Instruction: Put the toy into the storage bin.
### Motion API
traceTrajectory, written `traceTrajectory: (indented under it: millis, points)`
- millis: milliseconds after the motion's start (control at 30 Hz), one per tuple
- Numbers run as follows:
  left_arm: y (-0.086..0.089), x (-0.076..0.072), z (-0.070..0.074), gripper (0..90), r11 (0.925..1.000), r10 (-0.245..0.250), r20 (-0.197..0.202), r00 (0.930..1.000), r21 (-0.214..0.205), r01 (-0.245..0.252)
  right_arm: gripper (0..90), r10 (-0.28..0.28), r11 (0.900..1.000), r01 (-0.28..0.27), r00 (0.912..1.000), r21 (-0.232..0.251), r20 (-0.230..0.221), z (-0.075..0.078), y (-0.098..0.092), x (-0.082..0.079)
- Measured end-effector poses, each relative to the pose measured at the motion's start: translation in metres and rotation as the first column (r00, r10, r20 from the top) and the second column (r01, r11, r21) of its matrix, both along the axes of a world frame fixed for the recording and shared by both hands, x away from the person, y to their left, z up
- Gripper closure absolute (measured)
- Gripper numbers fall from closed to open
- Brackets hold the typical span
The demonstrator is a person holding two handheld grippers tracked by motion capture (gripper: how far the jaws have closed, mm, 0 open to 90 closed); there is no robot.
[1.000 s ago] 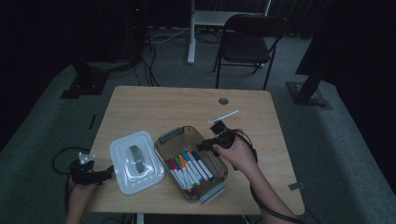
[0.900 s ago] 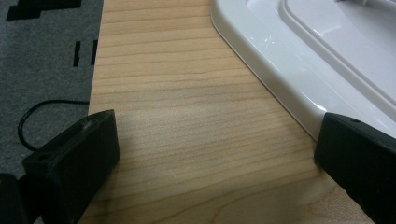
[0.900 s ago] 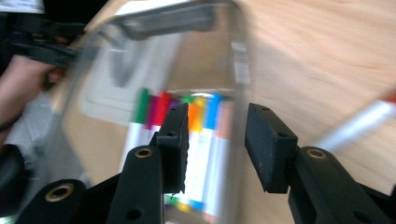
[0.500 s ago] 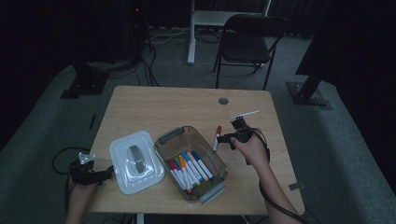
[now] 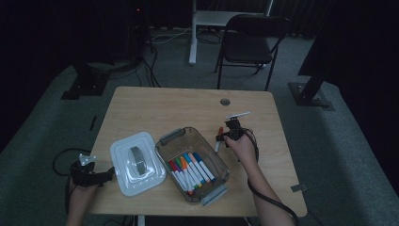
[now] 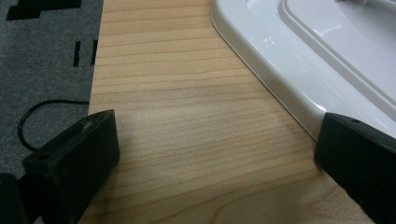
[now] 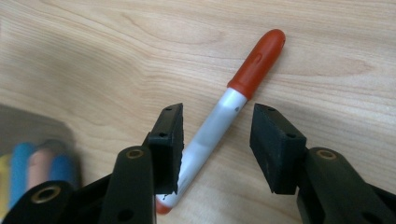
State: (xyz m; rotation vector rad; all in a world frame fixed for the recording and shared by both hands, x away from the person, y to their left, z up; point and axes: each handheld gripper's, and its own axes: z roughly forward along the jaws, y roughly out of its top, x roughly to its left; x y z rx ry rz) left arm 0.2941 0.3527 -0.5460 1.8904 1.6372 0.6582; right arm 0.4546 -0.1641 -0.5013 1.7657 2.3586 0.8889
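A clear plastic bin [image 5: 193, 162] sits on the table [image 5: 155, 106] with a row of coloured markers [image 5: 190, 170] lying side by side in its bottom, their caps blue, orange, green and red. Just left of the bin lies its white lid [image 5: 136, 162], flat on the table, a grey handle across its middle.

Just right of the bin, a marker with a red cap [image 7: 212, 126] lies on the bare wood. The right gripper [image 5: 225, 137] is over it, its jaws apart with the marker's silver barrel between them; the left jaw is at the barrel, the right jaw stands clear of it. These jaws have just been opening.

The left gripper [image 5: 89, 175] rests at the table edge left of the lid, jaws wide apart around bare wood, one close by the lid's rim [image 6: 280, 88].

Beyond the table, well behind the bin, stands a black chair [image 5: 249, 42] on grey carpet.

The right gripper view shows the marker's cap and barrel plainly; in the high view it is a thin sliver beside the hand [image 5: 241, 148].
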Motion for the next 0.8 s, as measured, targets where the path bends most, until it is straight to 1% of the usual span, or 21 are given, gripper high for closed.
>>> traceTrajectory:
  millis: [33,167,200,233,300,333,367,467,533,600,633,700,733,800]
  points:
    - [0.000,0.000,0.000,0.6,1.0000,0.000,0.000,1.0000,0.000,0.000,55.5,0.001,0.9998,-0.001,1.0000,-0.022,0.003,-0.001,0.002,0.001]
    - [0.000,0.000,0.000,0.7,1.0000,0.000,0.000,1.0000,0.000,0.000,58.8,0.000,0.9988,0.000,0.9999,-0.048,-0.012,-0.007,0.004,0.005]
    - [0.000,0.000,0.000,0.6,1.0000,0.000,0.000,1.0000,0.000,0.000,60.2,0.000,0.9989,-0.001,0.9999,-0.047,-0.016,-0.008,0.004,0.005]
    - [0.000,0.000,0.000,0.6,1.0000,0.000,0.000,1.0000,0.000,0.000,62.4,0.005,0.9984,-0.007,0.9997,-0.057,-0.023,-0.009,0.004,0.005]
    - [0.000,0.000,0.000,0.6,1.0000,0.000,0.000,1.0000,0.000,0.000,66.0,0.010,0.9956,-0.013,0.9996,-0.092,-0.028,-0.011,0.002,0.005]
    - [0.000,0.000,0.000,0.6,1.0000,0.000,0.000,1.0000,0.000,0.000,67.4,0.008,0.9955,-0.012,0.9994,-0.094,-0.035,-0.012,0.001,0.004]
    - [0.000,0.000,0.000,0.6,1.0000,0.000,0.000,1.0000,0.000,0.000,71.7,0.007,0.9959,-0.011,0.9990,-0.089,-0.045,-0.013,-0.002,0.004]
    - [0.000,0.000,0.000,0.7,1.0000,0.000,0.000,1.0000,0.000,0.000,76.2,-0.001,0.9957,-0.004,0.9990,-0.092,-0.045,-0.013,-0.007,0.004]
    - [0.000,0.000,0.000,0.6,1.0000,0.000,0.000,1.0000,0.000,0.000,76.6,-0.010,0.9962,0.006,0.9990,-0.087,-0.043,-0.013,-0.011,0.004]
    - [0.000,0.000,0.000,0.6,1.0000,0.000,0.000,1.0000,0.000,0.000,76.6,-0.015,0.9972,0.011,0.9981,-0.074,-0.060,-0.013,-0.012,0.003]
    - [0.000,0.000,0.000,0.7,1.0000,0.000,0.000,1.0000,0.000,0.000,76.7,-0.024,0.9975,0.020,0.9982,-0.067,-0.055,-0.012,-0.014,0.003]
    - [0.000,0.000,0.000,0.6,1.0000,0.000,0.000,1.0000,0.000,0.000,76.7,-0.024,0.9989,0.022,0.9977,-0.041,-0.063,-0.009,-0.016,0.001]
    - [0.000,0.000,0.000,0.6,1.0000,0.000,0.000,1.0000,0.000,0.000,76.7,-0.028,0.9991,0.026,0.9982,-0.034,-0.052,-0.006,-0.018,0.000]
    - [0.000,0.000,0.000,0.7,1.0000,0.000,0.000,1.0000,0.000,0.000,76.7,-0.028,0.9995,0.027,0.9984,-0.017,-0.049,0.001,-0.021,-0.002]
